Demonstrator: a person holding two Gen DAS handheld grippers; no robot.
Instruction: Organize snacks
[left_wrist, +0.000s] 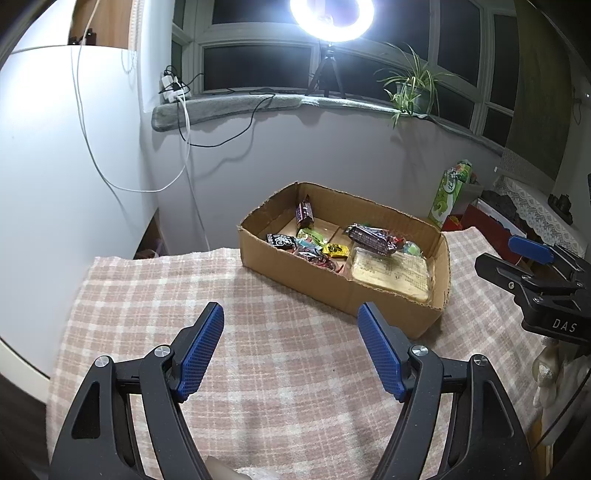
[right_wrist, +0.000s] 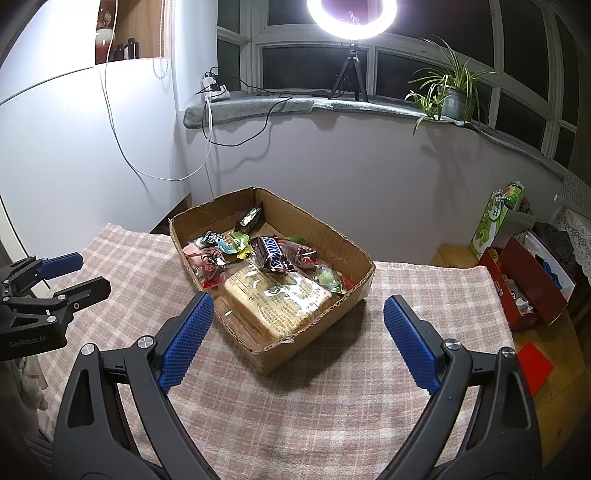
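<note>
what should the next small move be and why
Probably draw both grippers back and stop. Every snack in view, the Snickers bar and the biscuit pack included, lies inside the box; none shows on the cloth. The left gripper and right gripper are open and hold nothing.

Both the left claw (left_wrist: 290, 349) and the right claw (right_wrist: 299, 341) wear matte black curved frames, silver round screws at the joints, blue knurled fingertips (right_wrist: 186, 341), and white lettering on their bodies.
</note>
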